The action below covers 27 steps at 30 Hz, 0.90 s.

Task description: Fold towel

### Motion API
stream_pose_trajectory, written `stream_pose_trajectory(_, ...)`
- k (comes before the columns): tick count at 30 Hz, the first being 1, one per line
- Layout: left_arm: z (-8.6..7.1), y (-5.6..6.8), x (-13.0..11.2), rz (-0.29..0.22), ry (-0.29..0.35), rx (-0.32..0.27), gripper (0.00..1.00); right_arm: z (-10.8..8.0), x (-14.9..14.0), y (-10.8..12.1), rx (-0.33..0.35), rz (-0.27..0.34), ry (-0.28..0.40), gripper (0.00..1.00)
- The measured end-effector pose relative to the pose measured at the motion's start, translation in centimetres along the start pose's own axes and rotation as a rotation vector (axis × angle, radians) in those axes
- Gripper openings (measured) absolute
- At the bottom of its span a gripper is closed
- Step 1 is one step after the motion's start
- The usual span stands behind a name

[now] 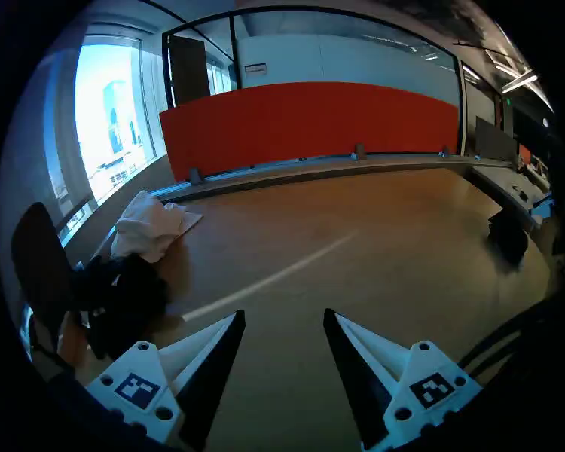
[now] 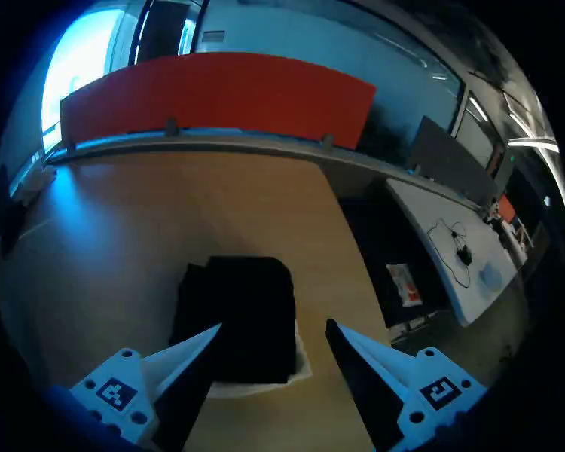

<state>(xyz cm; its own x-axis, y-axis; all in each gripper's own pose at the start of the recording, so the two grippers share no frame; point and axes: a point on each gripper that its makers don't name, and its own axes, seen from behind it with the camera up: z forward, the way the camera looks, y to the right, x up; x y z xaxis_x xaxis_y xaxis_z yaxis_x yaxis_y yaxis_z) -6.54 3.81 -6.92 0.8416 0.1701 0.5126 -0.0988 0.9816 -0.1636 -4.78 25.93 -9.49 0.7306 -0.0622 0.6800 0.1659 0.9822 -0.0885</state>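
A crumpled white towel (image 1: 148, 226) lies at the far left of the wooden table (image 1: 343, 248), near the window. In front of it sits a heap of black cloth (image 1: 120, 301). My left gripper (image 1: 283, 313) hovers open over bare wood, to the right of that heap, holding nothing. In the right gripper view a stack of folded black towels (image 2: 237, 316) rests on a white towel (image 2: 301, 371) near the table's right edge. My right gripper (image 2: 273, 325) hangs open just above the near side of that stack, with nothing between its fingers.
A red partition (image 1: 313, 120) runs along the far edge of the table. Beyond the table's right edge (image 2: 358, 256) stands a lower grey desk (image 2: 448, 248) with cables and papers. A dark chair back (image 1: 38, 256) stands at the far left.
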Motion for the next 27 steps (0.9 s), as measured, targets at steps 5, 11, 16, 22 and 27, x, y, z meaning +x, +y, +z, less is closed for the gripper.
stream_pose_trajectory(5,0.1,-0.2,0.4,-0.020,0.013,0.008,0.77,-0.3,2.4,-0.8,0.002,0.053,0.096,0.96)
stream_pose_trajectory(11,0.4,-0.4,1.2,-0.039,0.034,0.016,0.77,-0.7,4.9,-1.9,0.014,0.107,0.200,0.96)
stream_pose_trajectory(16,0.6,-0.8,2.2,-0.057,0.068,0.027,0.77,-1.4,7.5,-2.6,0.018,0.149,0.305,0.97)
stream_pose_trajectory(22,0.6,-1.5,3.9,-0.082,0.121,0.049,0.76,-2.3,10.1,-3.5,0.034,0.201,0.408,0.97)
stream_pose_trajectory(27,0.5,-2.1,5.5,-0.097,0.168,0.059,0.77,-2.9,11.8,-4.2,0.045,0.198,0.457,0.98)
